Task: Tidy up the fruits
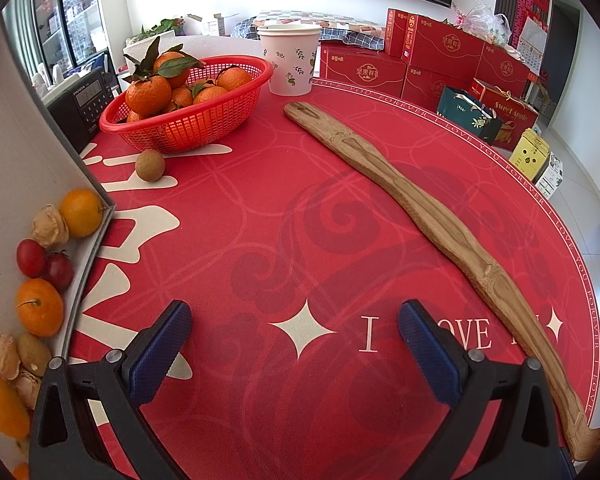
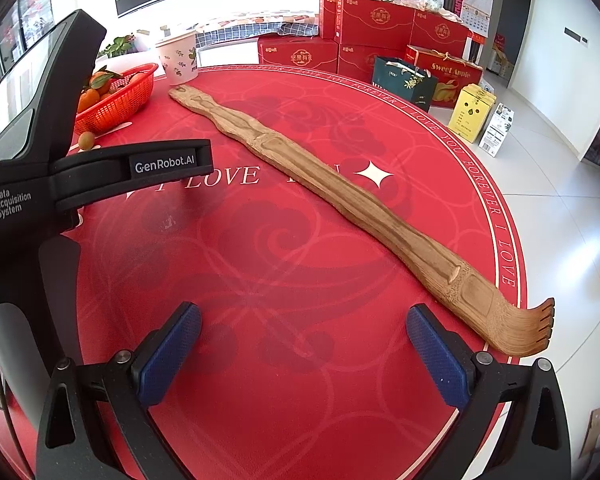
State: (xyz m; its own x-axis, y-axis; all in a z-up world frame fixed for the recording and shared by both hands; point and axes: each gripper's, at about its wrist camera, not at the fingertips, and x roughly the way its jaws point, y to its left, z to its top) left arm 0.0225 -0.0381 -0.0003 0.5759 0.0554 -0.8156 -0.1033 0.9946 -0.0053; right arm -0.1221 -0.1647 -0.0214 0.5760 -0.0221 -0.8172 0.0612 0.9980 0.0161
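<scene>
On the red counter (image 1: 260, 208), one small brown fruit (image 1: 150, 165) lies loose just beside the red basket (image 1: 188, 120) of oranges (image 1: 148, 94). Your left gripper (image 1: 294, 344) and right gripper (image 2: 303, 344) both have fingers wide apart, holding nothing, so I judge this fruit is left to sort.

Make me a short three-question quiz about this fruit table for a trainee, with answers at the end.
1. True or false: the red basket holds oranges with leaves.
2. What lies loose on the cloth just in front of the basket? A) a small brown round fruit B) a banana C) a knife
3. Which long item crosses the table from near the paper cup toward the right gripper?

Key
1. True.
2. A, the small brown fruit.
3. The wooden back scratcher. Both the left gripper and the right one are open and empty.
</scene>
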